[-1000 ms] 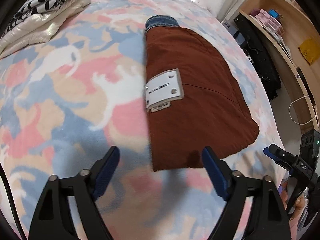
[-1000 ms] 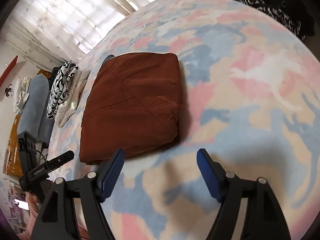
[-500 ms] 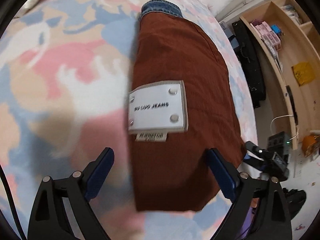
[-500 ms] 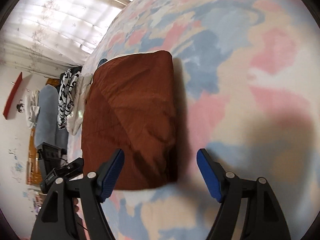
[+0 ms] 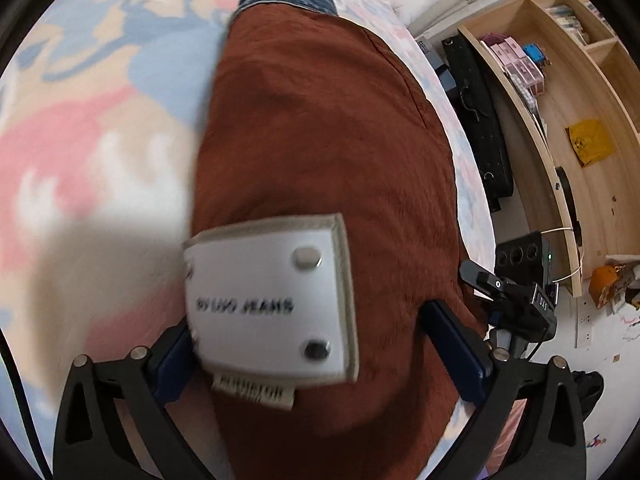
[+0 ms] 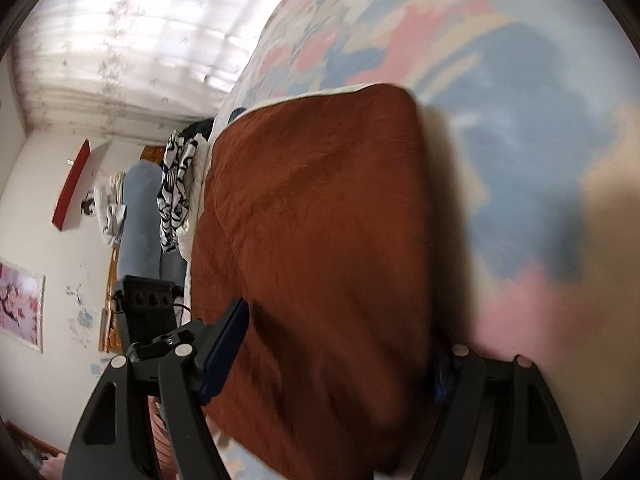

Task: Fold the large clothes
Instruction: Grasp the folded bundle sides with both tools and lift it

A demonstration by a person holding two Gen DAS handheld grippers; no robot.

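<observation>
Pastel pink, blue and cream patterned bedding (image 5: 100, 128) spreads under both my grippers, with wooden shelving (image 5: 568, 92) off to the right. My left gripper (image 5: 320, 360) has its jaws opening wide, straddling the folded rust-brown jeans (image 5: 320, 140) and their white label patch (image 5: 268, 304). My right gripper (image 6: 332, 360) stands spread around the same bundle's near edge. Both have closed in on it since a second ago.

Rust-brown folded jeans (image 5: 328, 140) carry a white patch (image 5: 272, 300) with dark lettering; blue denim shows at the far end. The bedspread (image 5: 100, 100) is blotched pink, pale blue, cream. Gripper pads (image 5: 456, 348) are blue.
</observation>
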